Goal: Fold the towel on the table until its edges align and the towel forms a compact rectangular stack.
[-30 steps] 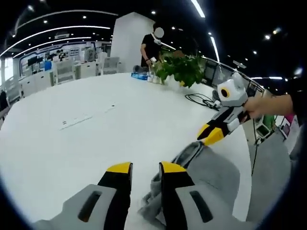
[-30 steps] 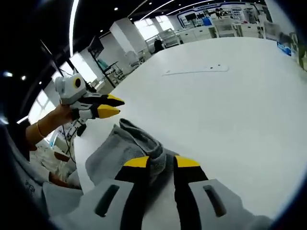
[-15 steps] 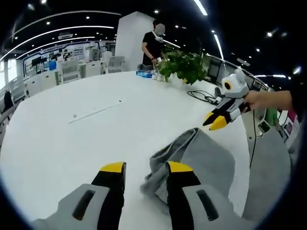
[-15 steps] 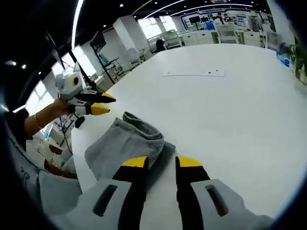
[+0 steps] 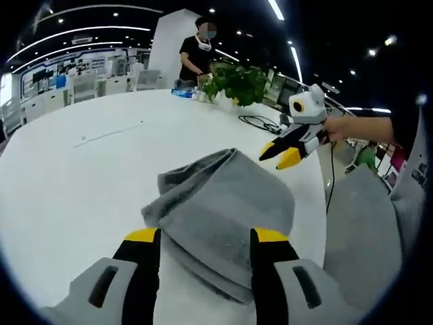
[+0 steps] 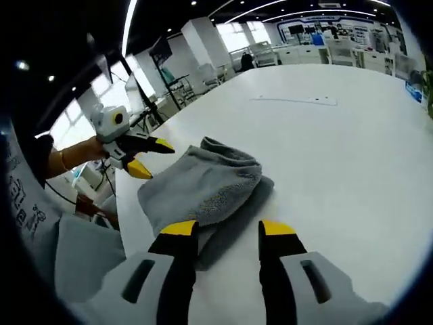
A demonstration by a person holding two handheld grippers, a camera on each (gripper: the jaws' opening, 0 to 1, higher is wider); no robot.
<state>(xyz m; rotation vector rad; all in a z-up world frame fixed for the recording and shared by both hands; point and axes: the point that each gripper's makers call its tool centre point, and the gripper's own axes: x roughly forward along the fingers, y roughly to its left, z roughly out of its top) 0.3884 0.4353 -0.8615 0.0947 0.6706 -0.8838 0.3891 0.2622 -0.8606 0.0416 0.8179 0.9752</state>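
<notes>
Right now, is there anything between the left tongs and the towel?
Nothing visible. In the left gripper view the left tongs are open right at the near edge of the grey towel; only bare white table surrounds it.

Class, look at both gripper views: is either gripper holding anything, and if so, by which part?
Nothing is held. The left gripper and the right gripper are both open, and the folded grey towel lies free on the white table.
</notes>
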